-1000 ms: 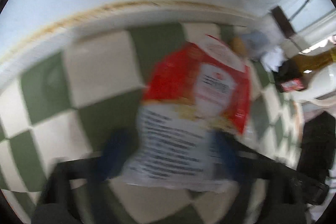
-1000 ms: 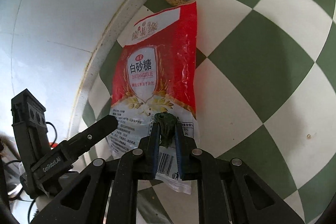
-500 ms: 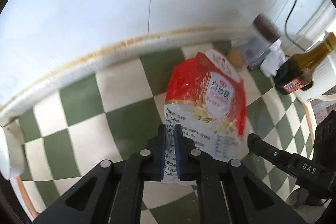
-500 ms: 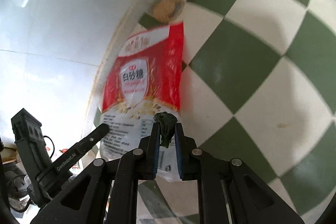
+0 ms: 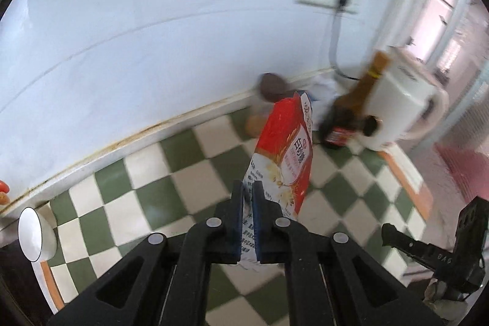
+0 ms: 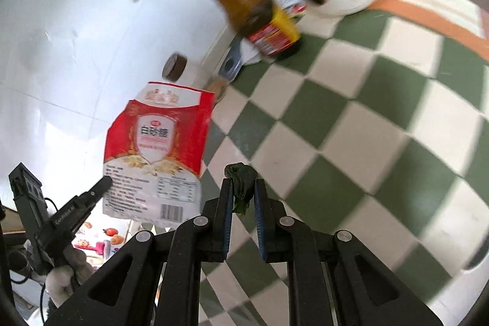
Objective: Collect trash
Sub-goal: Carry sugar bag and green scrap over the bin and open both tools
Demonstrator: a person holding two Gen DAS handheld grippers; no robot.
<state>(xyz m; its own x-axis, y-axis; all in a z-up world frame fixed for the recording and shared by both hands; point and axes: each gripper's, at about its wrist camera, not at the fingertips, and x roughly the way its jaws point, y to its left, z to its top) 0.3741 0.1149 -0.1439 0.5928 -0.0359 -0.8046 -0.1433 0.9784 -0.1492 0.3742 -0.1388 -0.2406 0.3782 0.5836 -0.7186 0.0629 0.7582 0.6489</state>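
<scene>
Two pieces are in hand: your left gripper [image 5: 248,188] pinches the sugar bag [image 5: 282,155] by its bottom edge, clear above the checkered counter [image 5: 189,173]; your right gripper [image 6: 241,194] pinches a dark green scrap [image 6: 241,177]. Carry both steadily, avoiding the sauce bottle [image 6: 244,2] beyond.

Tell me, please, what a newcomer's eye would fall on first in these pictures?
Most striking is the red and white sugar bag, pinched by its lower edge in the left tongs and hanging above the green and white checked tabletop. Next, the right tongs grip a dark green scrap. By the wall, a brown sauce bottle stands beside a white kettle.
</scene>
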